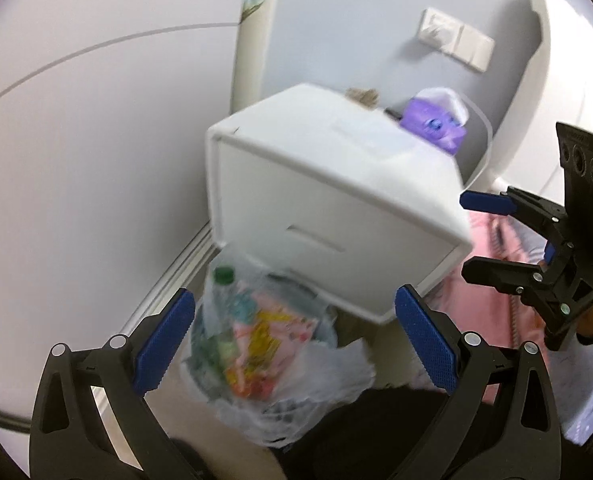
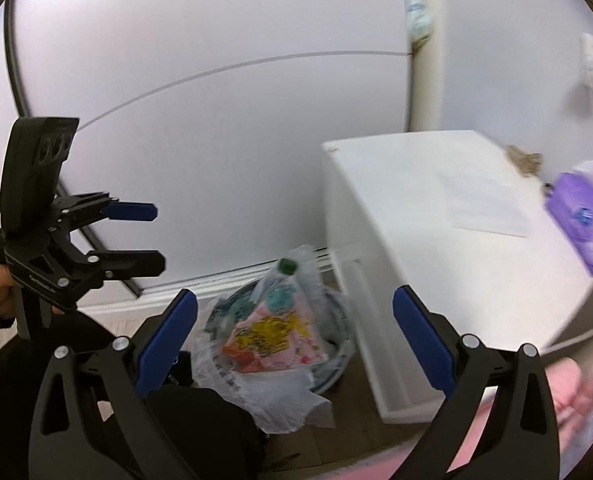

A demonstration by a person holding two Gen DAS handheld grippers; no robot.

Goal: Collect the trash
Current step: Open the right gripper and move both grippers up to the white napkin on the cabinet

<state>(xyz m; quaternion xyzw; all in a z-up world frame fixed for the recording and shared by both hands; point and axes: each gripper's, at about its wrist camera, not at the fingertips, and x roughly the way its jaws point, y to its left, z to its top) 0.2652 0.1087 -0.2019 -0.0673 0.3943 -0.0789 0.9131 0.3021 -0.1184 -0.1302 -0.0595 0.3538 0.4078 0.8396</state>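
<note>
Clear plastic lines the trash bin [image 2: 296,332] on the floor beside a white nightstand [image 2: 436,240], already stuffed with wrappers and a bottle [image 1: 226,296]; the left gripper [image 1: 292,344] and right gripper [image 2: 292,344] hover above, fingers spread, empty — bag apparently not yet lifted.

Trash bag [image 2: 264,344] beside white cabinet [image 2: 436,264]

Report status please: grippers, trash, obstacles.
Left gripper open, right gripper open, both empty. Trash bag in bin, untouched. White cabinet close beside it.
</note>
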